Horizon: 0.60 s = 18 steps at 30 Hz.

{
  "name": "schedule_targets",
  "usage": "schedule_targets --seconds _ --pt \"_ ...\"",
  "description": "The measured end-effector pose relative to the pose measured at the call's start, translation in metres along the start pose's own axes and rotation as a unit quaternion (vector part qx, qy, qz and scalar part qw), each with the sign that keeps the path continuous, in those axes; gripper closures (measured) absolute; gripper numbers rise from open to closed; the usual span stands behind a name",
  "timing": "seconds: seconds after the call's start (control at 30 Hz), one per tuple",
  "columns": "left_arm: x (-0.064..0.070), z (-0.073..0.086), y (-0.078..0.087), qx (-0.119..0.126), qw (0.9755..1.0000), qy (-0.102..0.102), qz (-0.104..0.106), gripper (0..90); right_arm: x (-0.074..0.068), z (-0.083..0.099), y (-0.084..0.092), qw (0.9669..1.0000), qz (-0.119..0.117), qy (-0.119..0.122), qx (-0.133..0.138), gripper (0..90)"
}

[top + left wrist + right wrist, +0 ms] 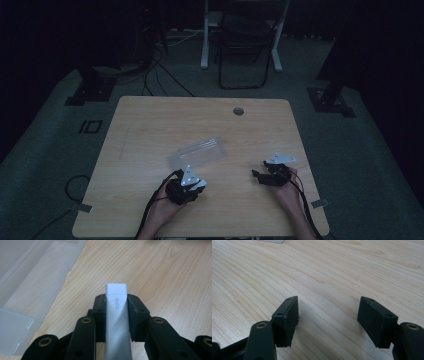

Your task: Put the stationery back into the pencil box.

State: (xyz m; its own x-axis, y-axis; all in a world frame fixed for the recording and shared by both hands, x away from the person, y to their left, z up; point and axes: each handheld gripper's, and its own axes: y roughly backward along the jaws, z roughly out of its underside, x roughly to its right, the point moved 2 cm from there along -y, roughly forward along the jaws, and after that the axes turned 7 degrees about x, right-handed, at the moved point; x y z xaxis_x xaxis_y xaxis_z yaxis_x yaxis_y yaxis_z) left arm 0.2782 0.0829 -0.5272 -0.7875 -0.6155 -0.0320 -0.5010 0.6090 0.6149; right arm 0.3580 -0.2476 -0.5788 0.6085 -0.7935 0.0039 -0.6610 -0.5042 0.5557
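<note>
Clamping a slim white stick marked "GLOO" (117,322), the left gripper (186,186) sits near the table's (150,130) six o'clock edge, its jaws closed flat on the stick's two narrow sides just below the squared cap. The stick looks light, rigid and smooth-skinned, so it could slide lengthwise; a hold on the body under the cap seems safest. A clear plastic tray (197,152) lies just beyond, toward twelve o'clock, frosted and probably thin and flexible. The right gripper (270,176), at about four o'clock, hovers over bare wood with jaws spread wide and nothing between them.
</note>
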Motion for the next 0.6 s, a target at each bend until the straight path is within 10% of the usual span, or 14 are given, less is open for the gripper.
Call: schedule_targets --seconds 0.6 --pt "-0.0061 -0.0086 0.0085 0.013 0.9999 0.001 -0.003 71.1 -0.0002 0.0000 -0.0001 1.0000 -0.001 0.000 0.000 32.5"
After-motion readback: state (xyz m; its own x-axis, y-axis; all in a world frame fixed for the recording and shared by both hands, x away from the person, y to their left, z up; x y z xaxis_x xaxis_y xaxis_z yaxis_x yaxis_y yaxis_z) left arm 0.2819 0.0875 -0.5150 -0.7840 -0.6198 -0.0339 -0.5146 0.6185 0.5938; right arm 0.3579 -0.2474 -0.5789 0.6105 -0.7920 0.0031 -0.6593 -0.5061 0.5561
